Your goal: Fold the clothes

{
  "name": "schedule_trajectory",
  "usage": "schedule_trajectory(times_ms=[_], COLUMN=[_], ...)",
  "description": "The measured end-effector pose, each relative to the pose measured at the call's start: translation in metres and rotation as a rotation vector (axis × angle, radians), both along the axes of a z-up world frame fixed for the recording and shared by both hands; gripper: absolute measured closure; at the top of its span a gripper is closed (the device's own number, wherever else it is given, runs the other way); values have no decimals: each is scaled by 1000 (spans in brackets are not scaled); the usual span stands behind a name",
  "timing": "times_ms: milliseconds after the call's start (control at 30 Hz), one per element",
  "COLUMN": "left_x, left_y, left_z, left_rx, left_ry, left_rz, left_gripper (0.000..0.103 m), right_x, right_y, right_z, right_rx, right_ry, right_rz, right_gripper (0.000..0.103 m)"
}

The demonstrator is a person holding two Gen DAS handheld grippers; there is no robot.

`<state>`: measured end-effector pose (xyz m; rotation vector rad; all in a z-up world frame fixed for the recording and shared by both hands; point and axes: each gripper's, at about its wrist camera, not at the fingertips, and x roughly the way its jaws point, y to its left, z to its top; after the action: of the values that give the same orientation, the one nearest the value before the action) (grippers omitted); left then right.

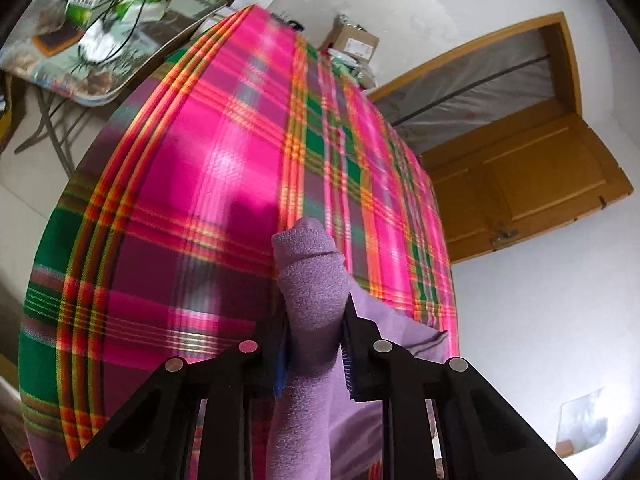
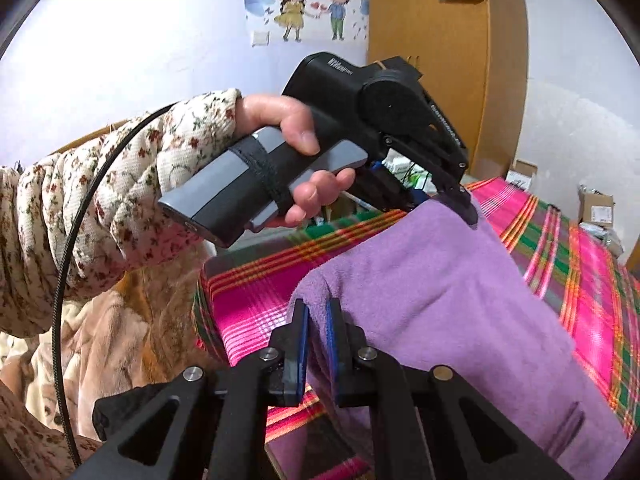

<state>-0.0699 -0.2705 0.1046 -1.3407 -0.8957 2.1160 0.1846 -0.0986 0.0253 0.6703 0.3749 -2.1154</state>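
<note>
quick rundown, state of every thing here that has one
purple garment: lifted off the bed, stretched between both tools
left hand-held gripper: shut on a bunched fold of the purple garment
right hand-held gripper: shut on an edge of the purple garment
plaid bedspread: spread flat over the bed
wooden door: open
</note>
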Motion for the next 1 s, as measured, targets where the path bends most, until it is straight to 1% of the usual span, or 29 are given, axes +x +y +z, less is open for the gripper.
schedule_trajectory(times_ms=[133, 267, 467, 533, 700, 833, 1000], left_x=[3, 5, 13, 14, 15, 15, 9], left_y=[11, 20, 42, 51, 79, 107, 141], left_z=[21, 39, 63, 71, 90, 105, 111], left_rx=[3, -2, 24, 27, 11, 3, 6], left_ry=[35, 62, 110, 125, 164, 187, 185], left_rz=[-8, -12, -25, -40, -82, -121, -172], left_gripper=[81, 81, 81, 81, 81, 81, 81], right_x=[7, 10, 17, 21, 25, 24, 30], right_y=[17, 40, 77, 87, 113, 143, 171], right_z=[16, 35, 62, 67, 80, 89, 92], right_rx=[-38, -83, -159, -177, -213, -250, -289], right_ry=[39, 59, 95, 108, 103, 109, 98], right_rz=[-29, -69, -130, -146, -183, -241, -325], right_gripper=[94, 94, 94, 94, 94, 94, 94])
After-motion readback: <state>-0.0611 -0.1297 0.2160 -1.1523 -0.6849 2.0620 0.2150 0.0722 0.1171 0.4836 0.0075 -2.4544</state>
